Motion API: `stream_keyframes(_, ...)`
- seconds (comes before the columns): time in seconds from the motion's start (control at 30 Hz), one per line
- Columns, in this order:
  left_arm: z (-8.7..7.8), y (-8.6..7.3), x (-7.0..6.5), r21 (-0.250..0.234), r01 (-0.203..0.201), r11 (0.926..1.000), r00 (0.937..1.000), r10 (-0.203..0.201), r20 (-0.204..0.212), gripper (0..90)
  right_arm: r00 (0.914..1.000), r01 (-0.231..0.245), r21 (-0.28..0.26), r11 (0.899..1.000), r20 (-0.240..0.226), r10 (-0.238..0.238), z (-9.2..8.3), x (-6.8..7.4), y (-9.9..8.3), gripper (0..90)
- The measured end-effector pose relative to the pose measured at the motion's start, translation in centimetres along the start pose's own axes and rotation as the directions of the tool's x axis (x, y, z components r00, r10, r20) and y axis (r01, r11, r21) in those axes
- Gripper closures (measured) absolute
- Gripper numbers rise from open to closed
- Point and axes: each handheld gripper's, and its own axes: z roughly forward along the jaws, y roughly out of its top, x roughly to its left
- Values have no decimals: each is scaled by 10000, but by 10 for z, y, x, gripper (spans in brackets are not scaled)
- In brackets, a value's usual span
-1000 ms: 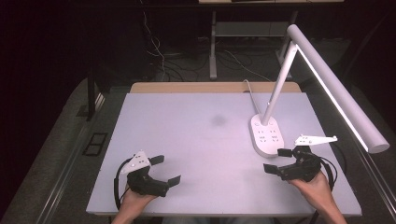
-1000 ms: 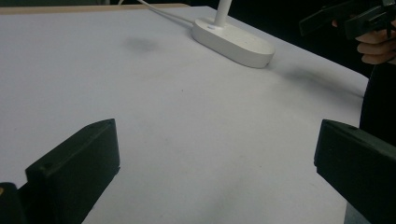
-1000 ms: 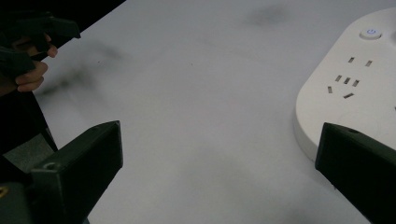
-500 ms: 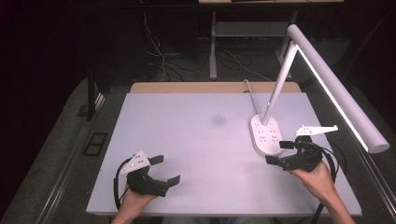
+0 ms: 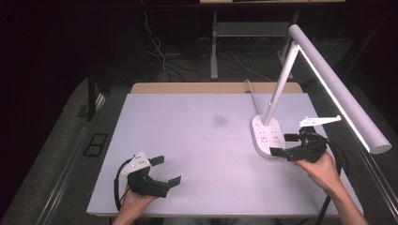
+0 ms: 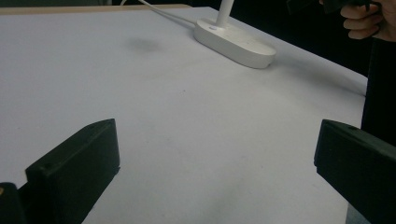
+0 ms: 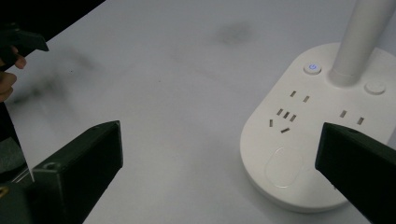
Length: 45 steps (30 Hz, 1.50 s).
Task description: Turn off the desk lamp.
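White table (image 5: 197, 140) bare except the lamp (image 5: 328, 84). My right gripper (image 5: 287, 145) hangs jaws apart just over the lamp's base (image 7: 299, 140); left gripper (image 5: 165, 171) rests apart, near edge. Risk: I'd nudge the base, tipping it.

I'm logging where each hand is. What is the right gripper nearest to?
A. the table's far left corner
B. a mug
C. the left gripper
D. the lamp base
D: the open right gripper sits at the lamp base, whose sockets lie between its jaws in the right gripper view.
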Motion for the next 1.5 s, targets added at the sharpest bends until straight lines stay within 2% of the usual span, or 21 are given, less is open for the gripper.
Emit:
stream_keyframes(0.2, 1, 0, 0, 15, 12, 10000, 10000, -12, 40, 0, 9996, 150, 151, 9998, 247, -153, 1, -8, 9, 8)
stream_keyframes(0.43, 0, 0, 1, -18, 31, 10000, 10000, -31, 2, 0, 9990, 101, 347, 9993, 432, -116, 0, -16, 18, 13)
stream_keyframes(0.53, 0, 0, 1, -11, 27, 10000, 10000, -27, 1, 0, 9988, 192, 410, 9990, 441, -210, -1, -22, 22, 134)
stream_keyframes(0.67, 0, 0, 1, -23, 58, 10000, 10000, -58, -7, 0, 9982, 209, 371, 9991, 552, -229, -1, -29, 26, 177)
stream_keyframes(0.7, 0, 0, 1, -20, 36, 10000, 10000, -36, -2, 0, 9980, 255, 375, 9990, 569, -276, -2, -33, 28, 214)
stream_keyframes(1.17, 0, 0, 2, -3, 26, 10000, 10000, -26, -8, 0, 9959, 118, 538, 9985, 894, -166, 6, -55, 43, 259)
stream_keyframes(1.27, 0, 0, 2, -33, 81, 10000, 10000, -82, -50, 0, 9954, 64, 573, 9983, 948, -119, 9, -61, 44, 312)
stream_keyframes(1.33, -1, 0, 3, -46, 80, 10000, 9999, -80, -73, 0, 9925, 90, 653, 9978, 1210, -168, 11, -64, 45, 399)
stream_keyframes(1.5, -1, 0, 3, -32, 74, 10000, 9999, -74, -78, 0, 9900, 57, 597, 9982, 1406, -140, 16, -73, 46, 487)
